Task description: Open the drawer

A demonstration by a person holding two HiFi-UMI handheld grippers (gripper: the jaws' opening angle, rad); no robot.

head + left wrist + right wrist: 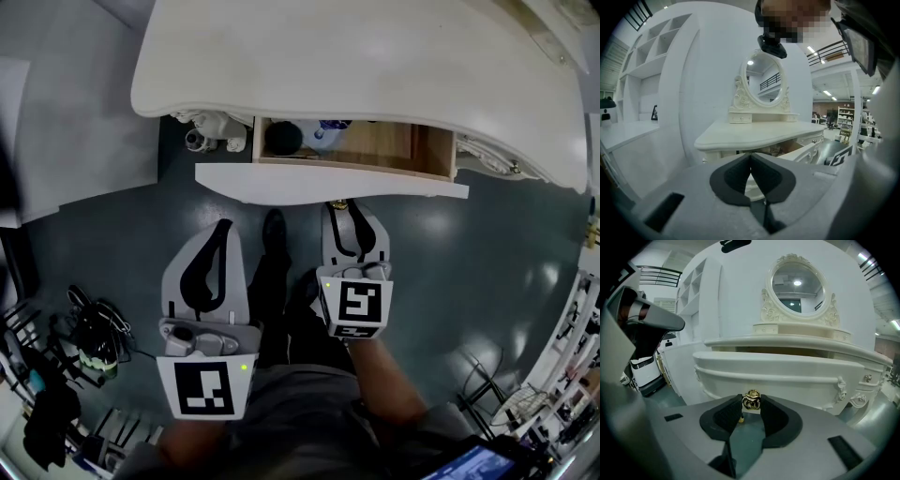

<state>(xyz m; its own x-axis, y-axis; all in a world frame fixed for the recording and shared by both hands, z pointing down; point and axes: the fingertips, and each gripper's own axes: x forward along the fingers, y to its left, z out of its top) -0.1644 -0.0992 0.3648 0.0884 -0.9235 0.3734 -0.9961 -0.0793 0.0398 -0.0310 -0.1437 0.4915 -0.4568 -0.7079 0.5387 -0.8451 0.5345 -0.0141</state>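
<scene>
Head view: the drawer [330,180] stands partly out of the dressing table [356,56]. It holds a dark round object [282,138] and something bluish I cannot identify.

Left gripper view: the left gripper [750,157] is closed on nothing — idle.

Right gripper view: the right gripper [751,402] pinches the gold knob [751,398] — a skewed pull could slip off it or jam the drawer.

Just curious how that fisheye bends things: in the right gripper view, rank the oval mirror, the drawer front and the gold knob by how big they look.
1. drawer front, widest by far.
2. oval mirror.
3. gold knob, smallest although nearest the camera.
</scene>
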